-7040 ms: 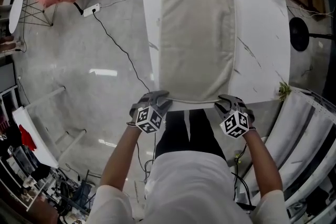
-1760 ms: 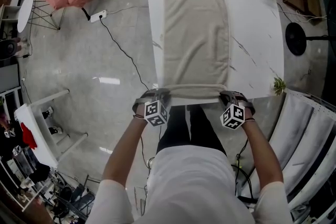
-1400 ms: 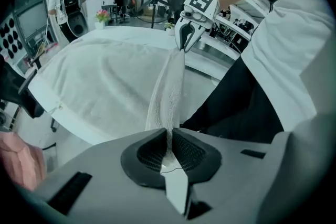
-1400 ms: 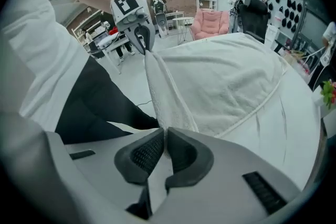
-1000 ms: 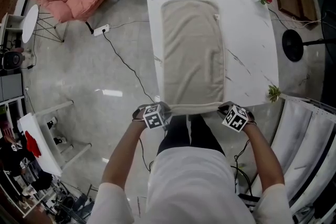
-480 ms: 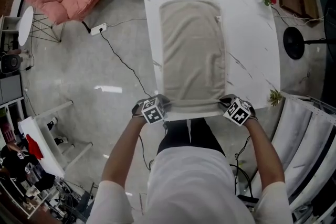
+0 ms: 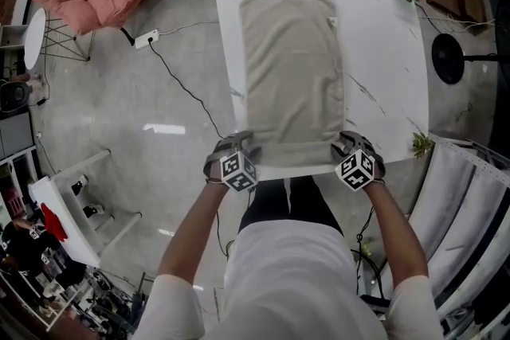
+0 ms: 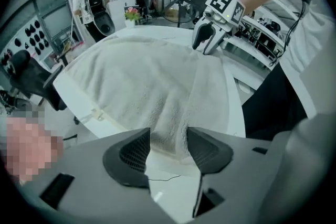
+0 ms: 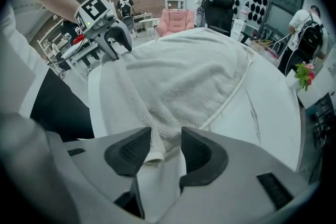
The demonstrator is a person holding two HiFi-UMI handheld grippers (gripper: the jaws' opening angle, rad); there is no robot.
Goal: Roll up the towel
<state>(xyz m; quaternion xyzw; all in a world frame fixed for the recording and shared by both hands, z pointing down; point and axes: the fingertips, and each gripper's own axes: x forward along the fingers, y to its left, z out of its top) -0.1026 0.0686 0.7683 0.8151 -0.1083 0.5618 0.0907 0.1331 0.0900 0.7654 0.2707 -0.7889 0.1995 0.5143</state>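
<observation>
Head view puts your left gripper (image 7: pixel 239 147) at the near left corner of the towel (image 7: pixel 291 68), which lies on the white tabletop (image 7: pixel 382 52). The gripper's jaws are opening, with a bunched fold of towel standing between them (a gap shows beside the left pad). The towel lies flat, stretching away from you, its near edge turned over. Your right gripper (image 7: pixel 351 146) sits at the near right corner, jaws also opening, the rolled edge loose between them.

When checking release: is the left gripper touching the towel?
Cannot tell. Left gripper view: left gripper, jaws opening, straddles the towel fold; pad contact unclear.
</observation>
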